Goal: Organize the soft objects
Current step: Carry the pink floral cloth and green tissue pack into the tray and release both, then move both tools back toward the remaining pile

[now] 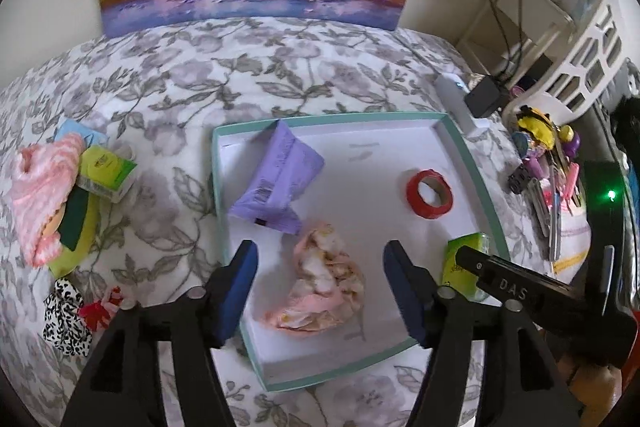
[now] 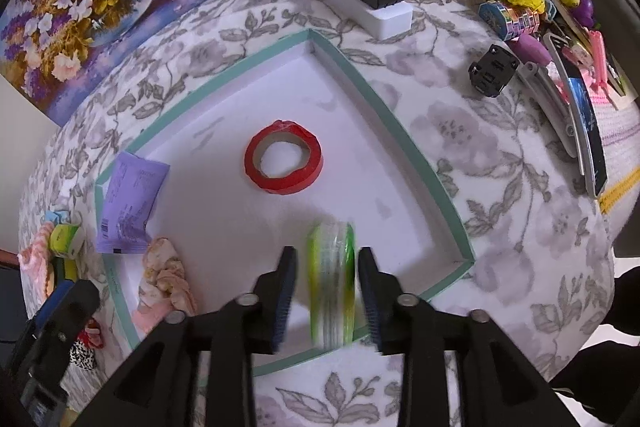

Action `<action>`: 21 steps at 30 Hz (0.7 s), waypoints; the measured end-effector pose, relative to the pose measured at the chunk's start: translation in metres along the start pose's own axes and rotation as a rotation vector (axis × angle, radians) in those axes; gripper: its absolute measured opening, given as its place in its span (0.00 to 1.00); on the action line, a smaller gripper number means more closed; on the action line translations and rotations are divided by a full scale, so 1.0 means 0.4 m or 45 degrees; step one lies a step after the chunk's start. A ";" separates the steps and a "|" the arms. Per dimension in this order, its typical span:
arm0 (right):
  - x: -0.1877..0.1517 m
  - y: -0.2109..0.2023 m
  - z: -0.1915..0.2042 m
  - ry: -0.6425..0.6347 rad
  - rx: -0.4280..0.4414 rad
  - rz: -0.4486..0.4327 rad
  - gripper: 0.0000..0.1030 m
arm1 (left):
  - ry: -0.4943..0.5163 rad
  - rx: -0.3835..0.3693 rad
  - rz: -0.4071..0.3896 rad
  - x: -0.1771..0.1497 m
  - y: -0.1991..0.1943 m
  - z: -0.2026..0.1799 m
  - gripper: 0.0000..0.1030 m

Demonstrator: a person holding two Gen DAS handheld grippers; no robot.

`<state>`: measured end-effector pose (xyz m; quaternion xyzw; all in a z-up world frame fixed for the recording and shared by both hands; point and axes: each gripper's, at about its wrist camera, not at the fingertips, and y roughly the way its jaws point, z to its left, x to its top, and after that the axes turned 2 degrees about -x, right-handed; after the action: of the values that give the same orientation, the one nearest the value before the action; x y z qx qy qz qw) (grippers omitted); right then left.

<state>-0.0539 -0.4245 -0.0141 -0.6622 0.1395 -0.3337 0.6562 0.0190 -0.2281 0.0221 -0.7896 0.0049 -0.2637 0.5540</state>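
Observation:
A shallow teal-rimmed white tray (image 1: 474, 163) lies on the floral bedspread. In it are a purple packet (image 1: 276, 179), a red tape roll (image 1: 429, 191) and a crumpled pink cloth (image 1: 324, 287). My left gripper (image 1: 320, 287) is open, its jaws either side of the pink cloth, empty. In the right wrist view my right gripper (image 2: 328, 291) is open over the tray (image 2: 416, 155), with a blurred green tissue pack (image 2: 332, 287) between its jaws, loose from them. The tape roll (image 2: 284, 157), purple packet (image 2: 128, 203) and pink cloth (image 2: 164, 279) show there too.
Left of the tray lie a pink knit cloth (image 1: 44, 195), another green tissue pack (image 1: 106, 173), a green sponge (image 1: 76, 227), and a leopard-print scrunchie (image 1: 66, 319). A white power strip (image 2: 376, 3) with black charger and a clutter pile (image 2: 560, 27) sit right.

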 end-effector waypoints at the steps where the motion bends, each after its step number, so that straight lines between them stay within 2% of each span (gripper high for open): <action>1: 0.000 0.002 0.001 -0.006 -0.002 0.002 0.52 | -0.017 0.011 0.008 0.000 0.004 0.008 0.77; 2: 0.000 0.004 0.004 -0.013 -0.005 0.004 0.57 | -0.038 0.024 0.019 0.001 0.009 0.018 0.83; 6: -0.005 0.014 0.006 -0.026 -0.018 0.017 0.73 | -0.106 0.102 0.070 -0.004 0.032 0.058 0.83; 8: -0.008 0.022 0.009 -0.037 -0.034 0.023 0.87 | -0.149 0.145 0.102 -0.008 0.047 0.084 0.83; 10: -0.013 0.029 0.014 -0.054 -0.045 0.024 0.98 | -0.195 0.175 0.134 -0.013 0.061 0.109 0.83; 13: -0.019 0.036 0.019 -0.076 -0.057 0.019 1.00 | -0.246 0.212 0.155 -0.018 0.075 0.137 0.85; 15: -0.019 0.039 0.021 -0.079 -0.059 0.018 1.00 | -0.283 0.230 0.159 -0.021 0.081 0.158 0.99; 21: -0.021 0.044 0.019 -0.059 -0.042 0.015 1.00 | -0.340 0.253 0.158 -0.024 0.079 0.195 1.00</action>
<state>-0.0507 -0.4152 -0.0326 -0.6797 0.1336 -0.3120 0.6502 0.0529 -0.1692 -0.0287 -0.7571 -0.0459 -0.1210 0.6403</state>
